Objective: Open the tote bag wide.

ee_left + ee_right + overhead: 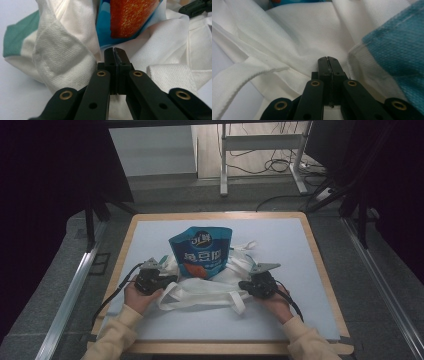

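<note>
A white cloth bag lies crumpled at the middle of the surface in the high view, its long handles looping toward the bottom of the frame. A blue snack pouch with an orange picture on its front stands upright at the far side of the cloth, its lower part tucked among the white folds.

The left tool sits at the left edge of the bag and the right tool at its right edge, each held by a hand coming in from the bottom of the frame.

In the left gripper view the left tool has its jaws pressed together, tips resting against the white cloth just below the blue pouch; whether cloth is pinched between them cannot be told. A green patch of the bag shows at the left of that frame.

In the right gripper view the right tool likewise has its jaws together, tips against the white fabric, with a teal panel at the right of the frame. No cloth can be made out between them.
</note>
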